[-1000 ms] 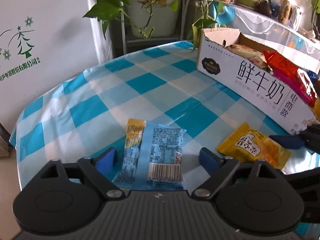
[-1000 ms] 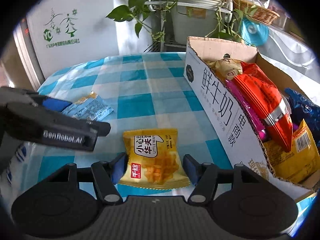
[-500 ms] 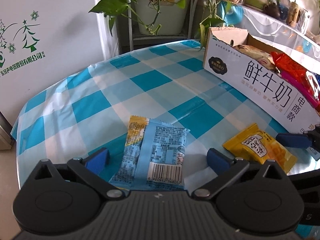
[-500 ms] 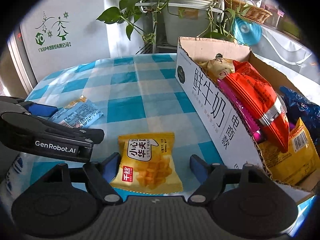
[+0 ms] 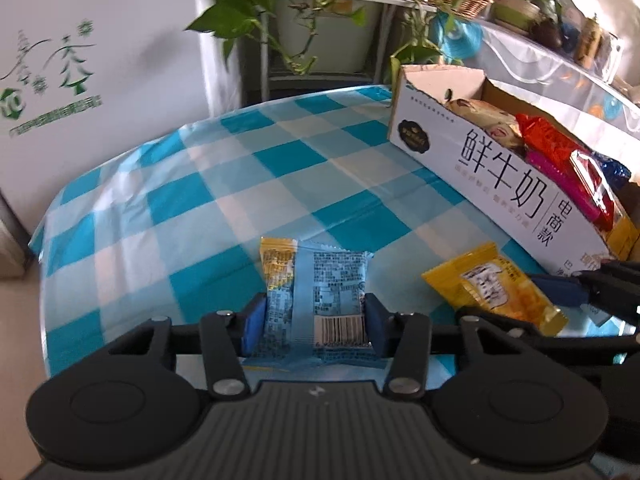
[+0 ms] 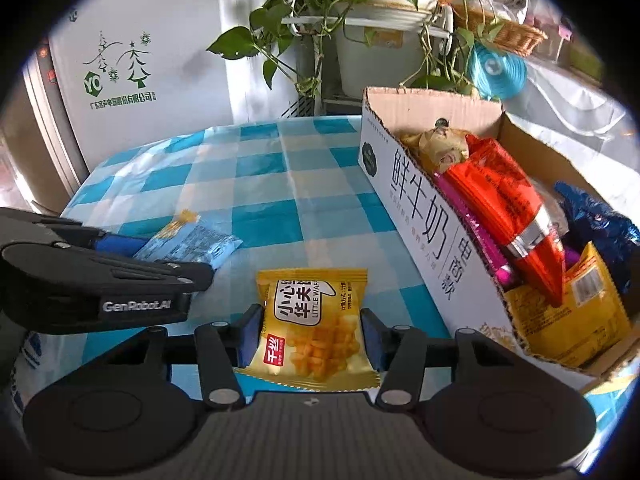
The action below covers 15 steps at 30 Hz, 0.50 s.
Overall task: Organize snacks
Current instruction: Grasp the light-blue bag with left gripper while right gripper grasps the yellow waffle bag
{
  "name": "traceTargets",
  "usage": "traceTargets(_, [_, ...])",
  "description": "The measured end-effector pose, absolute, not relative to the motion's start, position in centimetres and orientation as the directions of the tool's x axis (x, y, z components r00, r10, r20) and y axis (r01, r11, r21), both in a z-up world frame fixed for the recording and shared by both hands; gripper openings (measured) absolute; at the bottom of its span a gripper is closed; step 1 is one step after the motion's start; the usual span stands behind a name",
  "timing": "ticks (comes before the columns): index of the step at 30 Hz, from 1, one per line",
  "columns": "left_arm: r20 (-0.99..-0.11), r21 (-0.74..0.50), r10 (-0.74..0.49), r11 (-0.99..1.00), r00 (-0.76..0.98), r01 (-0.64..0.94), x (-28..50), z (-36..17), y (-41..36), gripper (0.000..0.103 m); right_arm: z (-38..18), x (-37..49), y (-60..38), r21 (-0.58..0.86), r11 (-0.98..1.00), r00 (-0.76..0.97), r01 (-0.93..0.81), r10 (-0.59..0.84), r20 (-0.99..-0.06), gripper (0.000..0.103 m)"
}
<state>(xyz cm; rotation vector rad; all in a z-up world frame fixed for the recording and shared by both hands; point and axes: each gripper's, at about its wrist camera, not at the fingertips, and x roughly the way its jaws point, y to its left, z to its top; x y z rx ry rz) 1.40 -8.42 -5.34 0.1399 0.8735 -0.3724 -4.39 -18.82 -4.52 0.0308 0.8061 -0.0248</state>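
We find the left gripper [image 5: 314, 322] clamped on the blue snack packet [image 5: 316, 300], its jaws having just closed onto the packet's two sides, near the front edge of the checked table [image 5: 224, 184]. Just to its right, our right gripper [image 6: 310, 334] pinches the yellow waffle packet [image 6: 314, 326], jaws likewise just closed onto it, also by the front edge. Along the table's right edge stands the cardboard box [image 6: 420, 216], with snack bags [image 6: 504, 204] inside.

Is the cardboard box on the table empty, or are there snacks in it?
Not empty. The open-topped box holds several snack packets, among them an orange one and a yellow one.
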Motion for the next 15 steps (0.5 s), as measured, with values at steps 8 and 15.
traceTargets(8, [-0.763,-0.098,-0.259,0.952,0.593,0.29,-1.2,-4.3,-6.2,0.049,-3.9,-5.6,-19.5,0.06,0.996,0.683,0.059,0.003,-0.73,0.058])
traceTargets(15, [-0.745,-0.127,-0.262,0.959,0.614,0.255,-3.7,-3.6,-5.2,0.049,-3.1,-7.1,-19.0,0.037,0.999,0.69,0.025,0.01,-0.724,0.058])
